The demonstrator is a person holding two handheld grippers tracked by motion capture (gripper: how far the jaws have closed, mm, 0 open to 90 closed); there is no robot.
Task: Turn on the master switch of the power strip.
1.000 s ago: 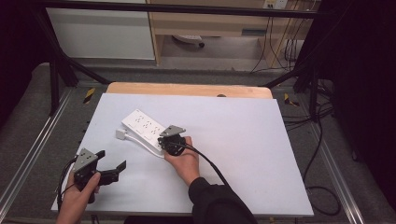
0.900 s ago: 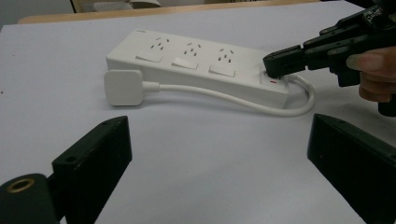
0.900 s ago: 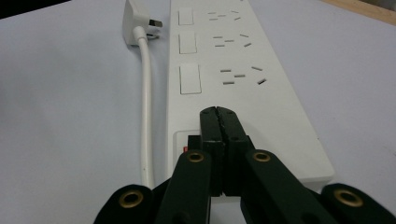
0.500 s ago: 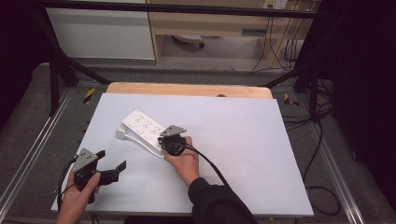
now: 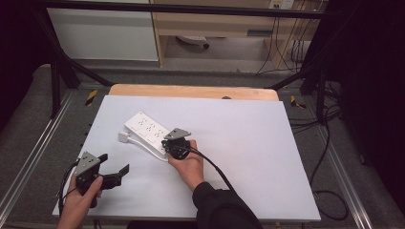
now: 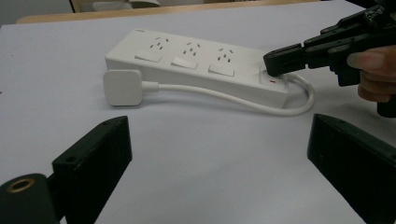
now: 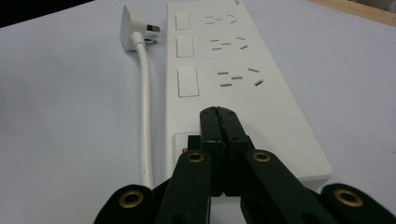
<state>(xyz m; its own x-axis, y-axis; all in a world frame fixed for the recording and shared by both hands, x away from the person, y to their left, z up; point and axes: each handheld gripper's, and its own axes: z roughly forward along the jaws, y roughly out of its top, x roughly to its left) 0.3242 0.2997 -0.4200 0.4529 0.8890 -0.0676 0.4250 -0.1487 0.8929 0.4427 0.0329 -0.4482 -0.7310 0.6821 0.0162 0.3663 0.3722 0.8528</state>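
We press the power strip's main switch with closed right gripper; left gripper idles open; next, firmer downward push.

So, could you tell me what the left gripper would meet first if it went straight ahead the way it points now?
Probably the white plug and cable, then the power strip behind them. The left gripper is open with bare table ahead, though depth is uncertain.
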